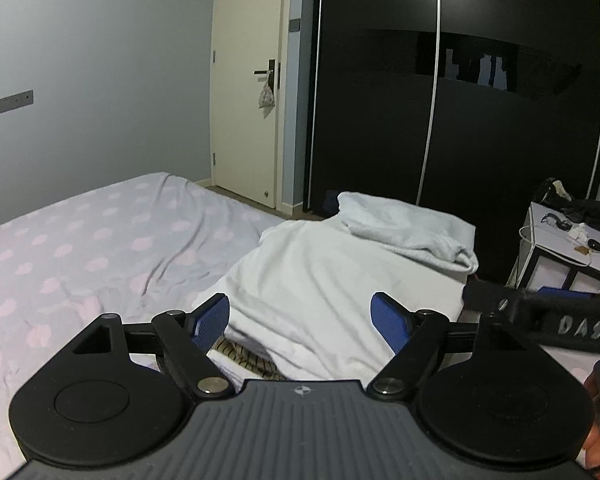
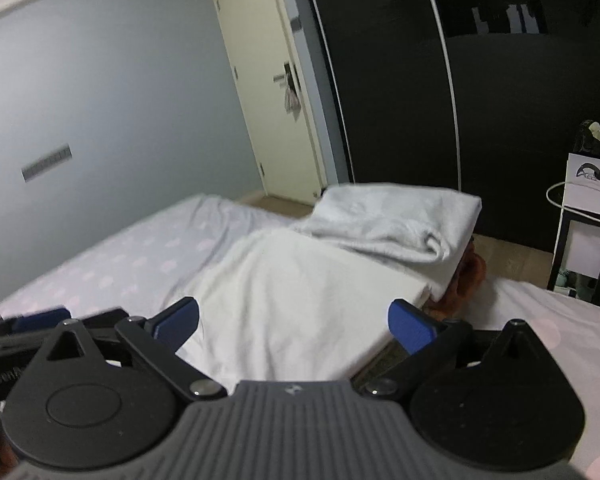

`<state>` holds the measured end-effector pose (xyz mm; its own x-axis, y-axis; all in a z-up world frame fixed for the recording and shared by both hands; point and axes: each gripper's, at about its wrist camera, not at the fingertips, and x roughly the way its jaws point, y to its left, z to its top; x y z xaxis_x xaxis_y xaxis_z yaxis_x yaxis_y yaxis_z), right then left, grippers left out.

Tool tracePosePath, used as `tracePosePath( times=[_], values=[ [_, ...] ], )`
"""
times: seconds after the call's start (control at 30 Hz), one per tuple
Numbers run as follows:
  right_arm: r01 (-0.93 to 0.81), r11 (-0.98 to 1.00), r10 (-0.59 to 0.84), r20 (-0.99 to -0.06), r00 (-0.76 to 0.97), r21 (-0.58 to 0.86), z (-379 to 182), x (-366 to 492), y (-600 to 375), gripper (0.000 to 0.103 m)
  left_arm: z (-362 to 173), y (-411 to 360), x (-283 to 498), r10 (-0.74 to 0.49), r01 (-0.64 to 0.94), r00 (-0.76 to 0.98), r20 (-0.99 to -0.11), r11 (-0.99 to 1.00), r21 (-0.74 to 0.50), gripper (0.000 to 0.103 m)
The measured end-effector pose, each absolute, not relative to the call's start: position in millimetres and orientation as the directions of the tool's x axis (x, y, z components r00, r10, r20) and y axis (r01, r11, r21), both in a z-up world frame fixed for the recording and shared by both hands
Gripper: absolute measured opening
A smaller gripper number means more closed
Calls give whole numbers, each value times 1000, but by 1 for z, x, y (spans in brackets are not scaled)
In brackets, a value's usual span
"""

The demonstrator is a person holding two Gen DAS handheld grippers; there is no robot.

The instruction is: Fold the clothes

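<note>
Pale raised letters reading "DAS" stand on the black body of the right gripper (image 1: 540, 312), where it reaches across beside the left one. On the left gripper (image 2: 40, 320), seen from the other side, small pale lettering begins "Gen" and then blurs past reading. A small round crosshair emblem (image 1: 303, 391) sits on each ribbed grey housing. Nothing else in the room carries readable writing.

A home bedroom. A bed (image 1: 80, 240) with a spotted sheet fills the room; beyond its far end stand a cream door (image 1: 246, 80) and a dark sliding-door wardrobe (image 1: 460, 100), and a cluttered bedside stand (image 1: 560, 248) sits to the bed's right.
</note>
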<state>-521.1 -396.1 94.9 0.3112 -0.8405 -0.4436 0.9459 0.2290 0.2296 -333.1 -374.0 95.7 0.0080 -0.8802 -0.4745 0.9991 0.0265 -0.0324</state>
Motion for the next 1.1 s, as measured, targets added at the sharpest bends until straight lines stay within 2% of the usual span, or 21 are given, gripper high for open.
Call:
tracePosePath(
  times=[0.17,0.33,1.1],
  values=[
    [943,251,-814,-480,328,218,86,-513,-396,102,83,-375,-331,-867,999,40,-497,51,-7,77],
    [948,263,-821,-474,318,182,83,-511,-396,102,75,-378,-328,-848,998,38,-529,58,-22,77],
    [941,302,-808,-482,338,154,80,-498,-389,102,65,-377,-325,-838,996,75,-541,86,4,77]
  ],
)
